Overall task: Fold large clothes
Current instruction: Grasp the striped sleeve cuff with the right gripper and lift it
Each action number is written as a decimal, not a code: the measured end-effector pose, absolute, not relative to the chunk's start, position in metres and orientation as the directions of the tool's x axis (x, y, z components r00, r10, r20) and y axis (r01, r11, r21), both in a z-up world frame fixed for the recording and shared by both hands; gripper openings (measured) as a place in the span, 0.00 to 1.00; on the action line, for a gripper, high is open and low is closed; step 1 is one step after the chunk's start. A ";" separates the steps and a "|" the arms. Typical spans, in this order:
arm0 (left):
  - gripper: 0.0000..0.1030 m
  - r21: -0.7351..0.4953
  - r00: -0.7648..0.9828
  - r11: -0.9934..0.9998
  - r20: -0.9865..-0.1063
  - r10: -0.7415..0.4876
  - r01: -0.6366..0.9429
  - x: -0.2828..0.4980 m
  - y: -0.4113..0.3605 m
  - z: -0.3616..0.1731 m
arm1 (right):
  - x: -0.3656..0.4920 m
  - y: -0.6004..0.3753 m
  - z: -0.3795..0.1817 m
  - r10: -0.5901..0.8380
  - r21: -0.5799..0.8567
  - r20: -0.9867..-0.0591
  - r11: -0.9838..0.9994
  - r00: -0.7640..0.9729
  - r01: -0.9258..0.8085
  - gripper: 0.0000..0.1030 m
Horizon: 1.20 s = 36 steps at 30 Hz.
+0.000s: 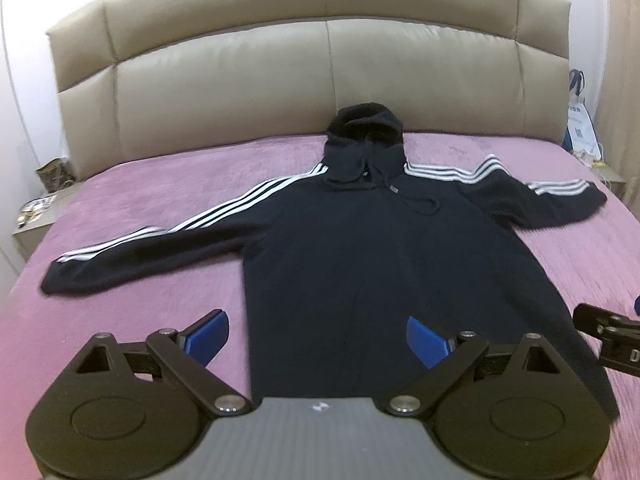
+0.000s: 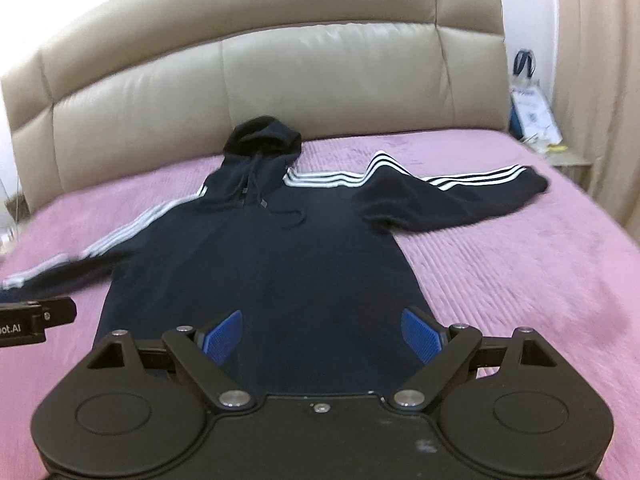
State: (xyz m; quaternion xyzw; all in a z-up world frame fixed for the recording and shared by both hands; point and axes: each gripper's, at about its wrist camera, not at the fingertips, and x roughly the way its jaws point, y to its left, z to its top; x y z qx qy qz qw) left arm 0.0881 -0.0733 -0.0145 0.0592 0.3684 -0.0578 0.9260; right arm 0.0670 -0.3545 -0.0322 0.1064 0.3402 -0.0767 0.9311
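A dark navy hoodie (image 1: 360,264) with white stripes on the sleeves lies flat, front up, on the pink bedspread (image 1: 120,208), hood toward the headboard and both sleeves spread out. It also shows in the right wrist view (image 2: 272,272). My left gripper (image 1: 318,338) is open and empty above the hem's left part. My right gripper (image 2: 322,336) is open and empty above the hem's right part. The right gripper's body shows at the right edge of the left wrist view (image 1: 608,336).
A beige padded headboard (image 1: 280,72) stands behind the bed. A bedside table with small items (image 1: 36,216) is at the left, and a white and blue bag (image 2: 532,108) stands at the right by a curtain.
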 end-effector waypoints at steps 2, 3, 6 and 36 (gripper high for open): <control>0.94 0.044 0.720 0.987 -0.690 -0.080 0.153 0.126 -0.086 -0.029 | 0.099 -0.383 -0.053 -0.100 0.142 -0.638 0.959 0.763 0.244 0.99; 0.94 0.033 0.722 0.988 -0.686 -0.089 0.152 0.146 -0.093 -0.038 | 0.115 -0.397 -0.064 -0.122 0.131 -0.629 0.957 0.768 0.259 0.99; 0.94 0.003 0.738 0.987 -0.665 -0.120 0.163 0.198 -0.110 -0.066 | 0.163 -0.433 -0.089 -0.197 0.100 -0.610 0.942 0.767 0.321 0.97; 0.93 0.097 0.638 0.965 -0.765 -0.085 0.245 0.392 -0.191 -0.102 | 0.360 -0.810 -0.190 -0.379 0.216 -0.785 0.573 0.489 0.791 0.83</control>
